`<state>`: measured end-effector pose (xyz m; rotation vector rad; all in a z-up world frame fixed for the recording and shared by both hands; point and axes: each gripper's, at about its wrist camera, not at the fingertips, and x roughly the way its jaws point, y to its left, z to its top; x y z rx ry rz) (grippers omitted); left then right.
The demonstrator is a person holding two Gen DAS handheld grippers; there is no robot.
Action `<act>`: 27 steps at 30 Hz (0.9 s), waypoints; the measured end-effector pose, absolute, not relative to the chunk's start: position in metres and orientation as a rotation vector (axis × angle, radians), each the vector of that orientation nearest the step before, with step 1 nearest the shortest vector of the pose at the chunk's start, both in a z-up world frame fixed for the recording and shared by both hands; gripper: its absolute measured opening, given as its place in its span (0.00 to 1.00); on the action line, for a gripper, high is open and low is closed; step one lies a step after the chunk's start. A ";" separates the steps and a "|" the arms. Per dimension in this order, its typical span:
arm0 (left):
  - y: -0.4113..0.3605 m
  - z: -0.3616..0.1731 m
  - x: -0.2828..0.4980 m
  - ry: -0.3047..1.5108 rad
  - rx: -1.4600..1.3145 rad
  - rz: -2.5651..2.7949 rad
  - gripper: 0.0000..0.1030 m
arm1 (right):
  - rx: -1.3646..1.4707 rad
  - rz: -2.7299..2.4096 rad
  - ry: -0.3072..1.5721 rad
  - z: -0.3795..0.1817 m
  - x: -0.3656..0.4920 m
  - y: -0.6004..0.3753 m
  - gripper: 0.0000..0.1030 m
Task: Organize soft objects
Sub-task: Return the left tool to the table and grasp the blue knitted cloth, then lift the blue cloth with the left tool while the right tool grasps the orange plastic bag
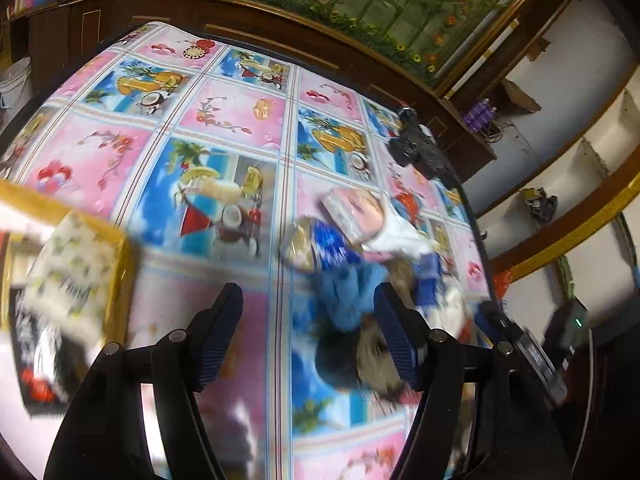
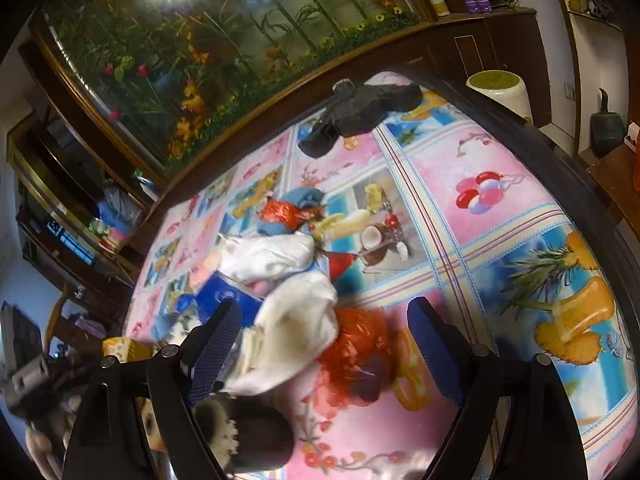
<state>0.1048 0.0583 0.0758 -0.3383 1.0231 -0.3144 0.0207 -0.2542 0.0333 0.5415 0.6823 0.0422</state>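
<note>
Overall surface: a table covered with a glossy cloth printed in pink and blue squares of fruit, coconuts, drinks and balloons.
Room: dark wooden cabinets behind the table, and a long glass tank filled with green stems and orange flowers; white walls with wood and gold trim to the right in the left wrist view.
Far edge: a black device lies on the cloth near the cabinets.
Left side: a yellow-edged box with a leafy print, blurred, at the table's left in the left wrist view.
Soft pile: white cloth, a blue cloth, a blue packet, red crinkled wrap and a dark furry item heaped together on the cloth.
Left gripper: jaws partly apart, nothing between them; the right finger overlaps the pile's edge, contact unclear through blur.
Right gripper: jaws wide, poised over the white cloth and red wrap, pads not pressing on either.
Writing: none readable; the packets' print is too blurred.
</note>
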 end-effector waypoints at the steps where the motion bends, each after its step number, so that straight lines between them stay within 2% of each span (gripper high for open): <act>1: 0.052 0.071 0.117 1.034 -0.306 -0.295 0.65 | 0.552 0.044 0.690 0.029 0.022 -0.258 0.83; 6: 0.023 0.043 0.169 1.103 -0.221 -0.263 0.65 | 0.599 0.057 0.693 0.023 0.026 -0.262 0.84; 10: 0.001 0.027 0.179 1.179 -0.118 -0.294 0.67 | 0.594 0.046 0.695 0.021 0.028 -0.263 0.84; 11: -0.002 0.030 0.176 1.180 -0.075 -0.298 0.66 | 0.596 0.036 0.700 0.019 0.029 -0.264 0.84; 13: 0.001 0.037 0.170 1.181 -0.023 -0.304 0.51 | 0.608 0.028 0.710 0.016 0.029 -0.266 0.85; 21: 0.058 0.044 0.109 1.221 0.163 -0.246 0.50 | 0.612 0.012 0.731 0.014 0.031 -0.265 0.85; 27: 0.092 0.060 0.057 1.201 0.059 -0.289 0.50 | 0.588 0.015 0.737 0.016 0.030 -0.259 0.85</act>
